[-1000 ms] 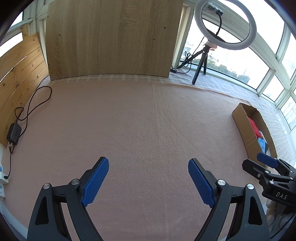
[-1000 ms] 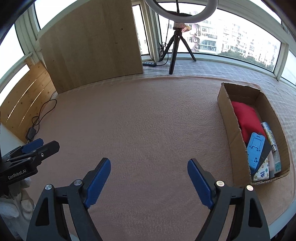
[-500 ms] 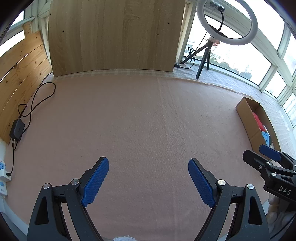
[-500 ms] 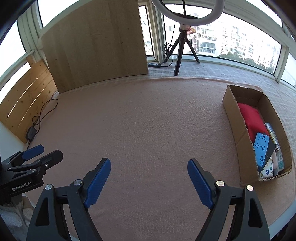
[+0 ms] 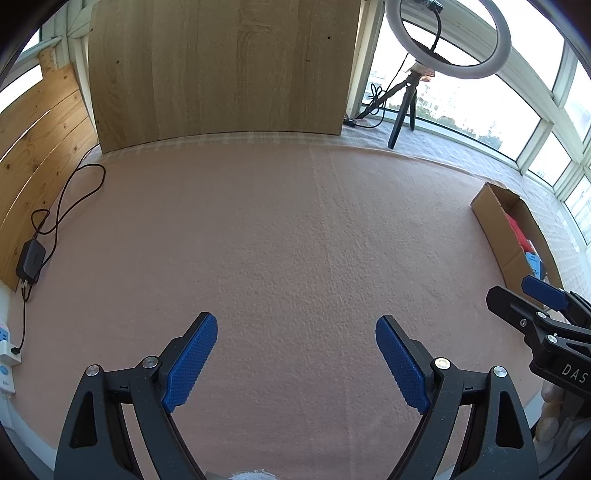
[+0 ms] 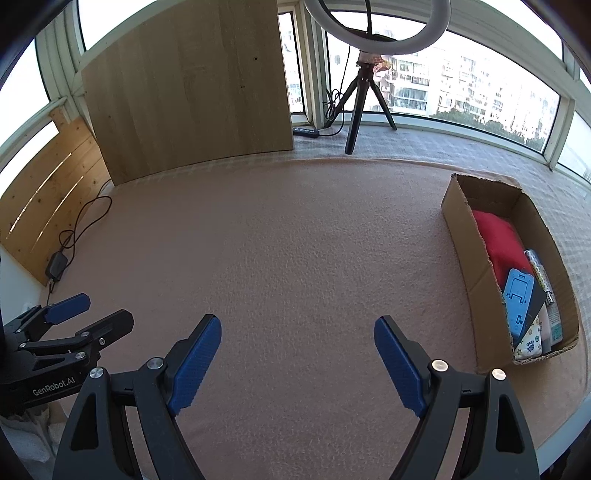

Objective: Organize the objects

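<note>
Nearest the cameras, the left gripper (image 5: 296, 332) was held with its blue pads spread wide and nothing was gripped between them; same deal with the right gripper (image 6: 297, 334), spread wide and empty; both were hovered over the pink carpet (image 6: 295, 240), which looked bare in the middle. The right gripper was also caught at the right edge of the left wrist view, and the left one at the left edge of the right wrist view, so they were kept side by side and apart. Off to the right, a cardboard box (image 6: 461, 229) was sat on the carpet; inside it a red cushion (image 6: 498, 240) was packed at the far end, a blue phone stand (image 6: 519, 299) was leaned toward the near end, and a tube-like item (image 6: 539, 269) was laid along the right wall; a few other packets were tucked in at the near end, too small to be made out. On the left, a black adapter (image 5: 31, 260) and its cable were seen by the wooden slats (image 5: 37, 122); further back a wooden board (image 5: 221, 70) was propped up; beyond that a ring light (image 6: 376, 33) on a tripod was stood by the windows.
</note>
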### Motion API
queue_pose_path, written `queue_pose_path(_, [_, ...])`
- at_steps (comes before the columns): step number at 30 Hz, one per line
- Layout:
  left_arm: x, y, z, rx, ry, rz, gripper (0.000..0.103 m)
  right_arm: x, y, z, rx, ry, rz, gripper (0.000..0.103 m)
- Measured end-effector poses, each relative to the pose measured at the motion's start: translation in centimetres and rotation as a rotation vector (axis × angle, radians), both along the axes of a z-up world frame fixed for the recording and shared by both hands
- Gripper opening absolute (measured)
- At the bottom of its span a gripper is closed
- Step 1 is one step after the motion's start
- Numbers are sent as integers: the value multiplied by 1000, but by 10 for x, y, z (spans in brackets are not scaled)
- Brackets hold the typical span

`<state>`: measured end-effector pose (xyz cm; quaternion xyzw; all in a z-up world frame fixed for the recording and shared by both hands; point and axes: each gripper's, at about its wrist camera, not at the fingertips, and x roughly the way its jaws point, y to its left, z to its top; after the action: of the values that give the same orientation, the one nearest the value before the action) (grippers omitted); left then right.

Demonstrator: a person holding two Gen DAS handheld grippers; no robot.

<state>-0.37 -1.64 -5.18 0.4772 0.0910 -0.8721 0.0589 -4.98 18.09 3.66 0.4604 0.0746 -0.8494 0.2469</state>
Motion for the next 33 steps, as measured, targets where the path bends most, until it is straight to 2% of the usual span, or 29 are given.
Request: queue_pose_path(33, [1,8,0,-3,3,17,90,-1,10,-5,-1,-20,8,82])
